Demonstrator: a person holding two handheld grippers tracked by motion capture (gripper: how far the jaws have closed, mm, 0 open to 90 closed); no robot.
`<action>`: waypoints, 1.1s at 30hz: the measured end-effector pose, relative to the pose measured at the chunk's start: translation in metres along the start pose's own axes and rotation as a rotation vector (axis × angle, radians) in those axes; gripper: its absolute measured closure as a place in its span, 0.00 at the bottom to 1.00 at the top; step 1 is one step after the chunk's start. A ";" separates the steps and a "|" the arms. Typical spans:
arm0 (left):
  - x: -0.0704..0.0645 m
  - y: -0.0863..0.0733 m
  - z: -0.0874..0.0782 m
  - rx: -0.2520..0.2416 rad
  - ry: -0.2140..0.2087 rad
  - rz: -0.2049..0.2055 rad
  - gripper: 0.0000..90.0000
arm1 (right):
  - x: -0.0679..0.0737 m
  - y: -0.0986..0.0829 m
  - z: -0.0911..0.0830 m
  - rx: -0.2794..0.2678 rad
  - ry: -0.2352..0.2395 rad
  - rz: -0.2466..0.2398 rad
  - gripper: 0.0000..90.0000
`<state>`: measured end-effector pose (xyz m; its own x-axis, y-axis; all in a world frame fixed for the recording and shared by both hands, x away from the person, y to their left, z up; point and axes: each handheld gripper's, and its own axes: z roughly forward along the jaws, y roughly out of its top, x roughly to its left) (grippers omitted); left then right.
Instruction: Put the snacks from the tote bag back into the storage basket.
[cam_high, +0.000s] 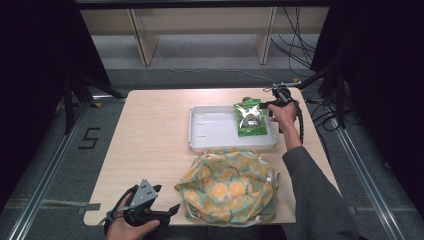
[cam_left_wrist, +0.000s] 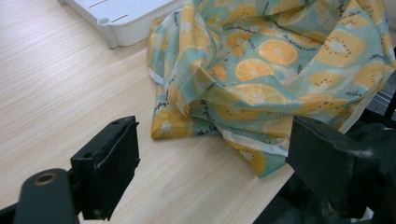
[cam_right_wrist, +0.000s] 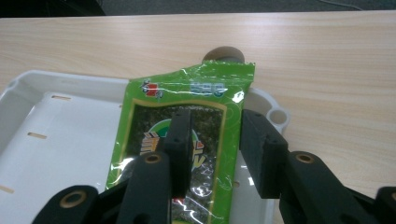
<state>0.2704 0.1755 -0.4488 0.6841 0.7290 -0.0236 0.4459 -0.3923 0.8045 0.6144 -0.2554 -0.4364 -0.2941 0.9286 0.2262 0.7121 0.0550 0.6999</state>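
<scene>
A green snack packet (cam_high: 249, 117) (cam_right_wrist: 210, 93) lies in the right part of a white tray (cam_high: 210, 125) (cam_right_wrist: 56, 121), its top end against the far rim. My right gripper (cam_high: 267, 104) (cam_right_wrist: 215, 119) is partly open over the packet; one jaw is above its face and the other just past its right edge. A crumpled cloth bag (cam_high: 227, 187) (cam_left_wrist: 261, 60), printed with orange and kiwi slices, lies in front of the tray (cam_left_wrist: 116, 23). My left gripper (cam_high: 167, 198) (cam_left_wrist: 215, 130) is open and empty at the table's near edge, left of the cloth.
A small brown round thing (cam_high: 246, 97) (cam_right_wrist: 224, 52) sits on the table just beyond the tray's far right corner. The left half of the wooden table (cam_high: 150, 130) is bare. Cables (cam_high: 300, 50) and wooden frames lie on the floor beyond the table.
</scene>
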 end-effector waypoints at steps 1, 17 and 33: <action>0.000 0.000 0.000 0.000 0.000 0.000 0.18 | 0.000 0.001 -0.002 0.001 -0.006 -0.014 0.73; 0.001 0.000 -0.001 0.015 0.015 0.001 0.18 | 0.011 0.001 -0.034 -0.021 0.073 -0.040 0.69; 0.001 0.000 -0.001 0.004 0.015 -0.016 0.18 | 0.026 -0.012 -0.068 -0.065 0.165 -0.154 0.63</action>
<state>0.2710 0.1769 -0.4486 0.6684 0.7433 -0.0275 0.4587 -0.3828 0.8020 0.5549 -0.2568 -0.3923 -0.5001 0.8382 0.2178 0.6099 0.1623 0.7757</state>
